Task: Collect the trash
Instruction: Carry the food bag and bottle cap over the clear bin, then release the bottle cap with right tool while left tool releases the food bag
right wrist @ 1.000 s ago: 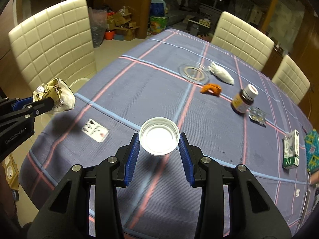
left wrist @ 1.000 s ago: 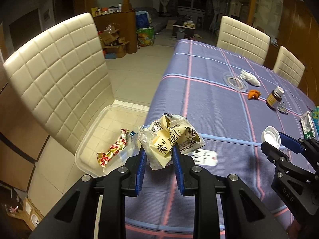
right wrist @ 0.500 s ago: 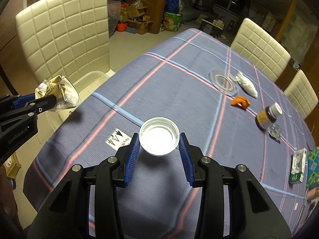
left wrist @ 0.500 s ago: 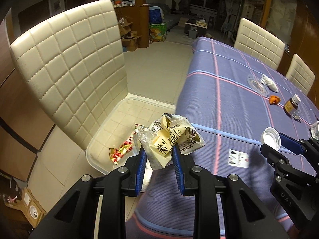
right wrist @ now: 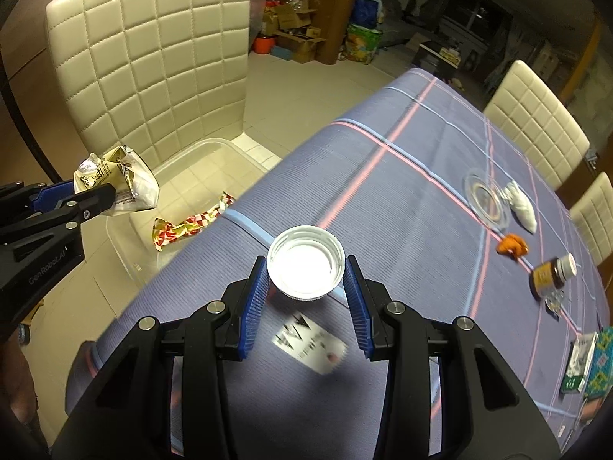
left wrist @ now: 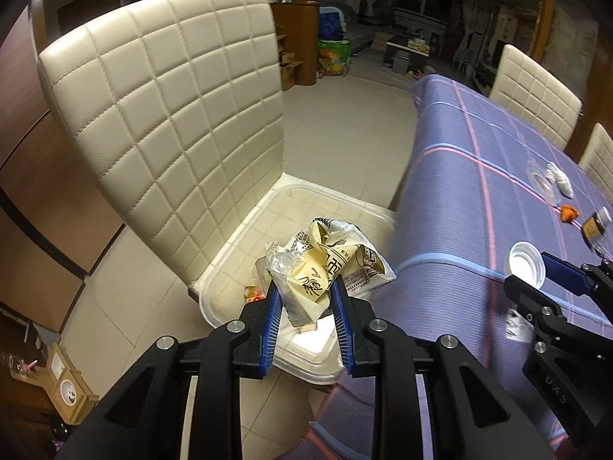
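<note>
I am carrying two pieces of trash to the bin (left wrist: 302, 199), the clear tub on the chair (left wrist: 172, 122) seat beside the table (left wrist: 479, 199).

My left claw (left wrist: 306, 299) is clamped on the wrapper (left wrist: 325, 264), a crumpled cream and clear bag with dark print, puffed out above the jaws. It hangs over the bin's near end, so I judge this one is at the drop step: the next move is just to spread the jaws and let it fall. It is light and springy and may cling to a pad. A red and gold wrapper (right wrist: 187, 226) already lies in the bin.

My right claw (right wrist: 306, 280) is pinched on the cap (right wrist: 305, 268), a white ribbed screw lid, hollow side toward the camera. It is over the table's corner, short of the bin, so it must travel further left before I release. A small card (right wrist: 310, 347) lies on the cloth beneath.
</note>
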A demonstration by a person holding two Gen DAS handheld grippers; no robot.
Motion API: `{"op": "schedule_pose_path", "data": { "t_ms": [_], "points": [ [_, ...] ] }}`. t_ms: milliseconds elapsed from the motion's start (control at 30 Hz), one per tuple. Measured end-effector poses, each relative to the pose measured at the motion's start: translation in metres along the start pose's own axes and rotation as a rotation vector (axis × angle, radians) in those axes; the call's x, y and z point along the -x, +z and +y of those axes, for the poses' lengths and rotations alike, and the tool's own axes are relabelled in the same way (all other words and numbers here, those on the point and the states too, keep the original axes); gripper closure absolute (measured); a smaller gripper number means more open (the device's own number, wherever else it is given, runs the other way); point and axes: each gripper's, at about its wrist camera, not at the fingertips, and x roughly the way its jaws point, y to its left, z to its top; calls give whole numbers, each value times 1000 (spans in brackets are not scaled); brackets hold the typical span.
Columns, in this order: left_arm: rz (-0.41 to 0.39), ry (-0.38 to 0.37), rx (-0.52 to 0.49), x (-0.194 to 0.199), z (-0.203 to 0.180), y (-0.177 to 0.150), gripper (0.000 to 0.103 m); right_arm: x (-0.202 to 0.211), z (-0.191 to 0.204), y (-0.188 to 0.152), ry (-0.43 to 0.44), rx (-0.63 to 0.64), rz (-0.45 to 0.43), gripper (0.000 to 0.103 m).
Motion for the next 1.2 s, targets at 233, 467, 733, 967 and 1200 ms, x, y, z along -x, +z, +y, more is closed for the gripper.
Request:
{"op": "schedule_pose_path", "data": {
  "t_ms": [233,467,733,967,1200],
  "points": [
    [15,23,25,-16,16,7,77,-15,17,19,24,31,7,61],
    [22,55,48,-30,32,14,77,-28,34,37,44,65,4,61],
    [41,78,85,-48,50,21,77,-39,49,54,54,99,-9,61],
    [49,82,110,-59,59,24,77,-50,58,62,72,114,-2,61],
    [62,85,109,-66,58,25,77,-54,61,65,74,122,-7,51]
  ]
}}
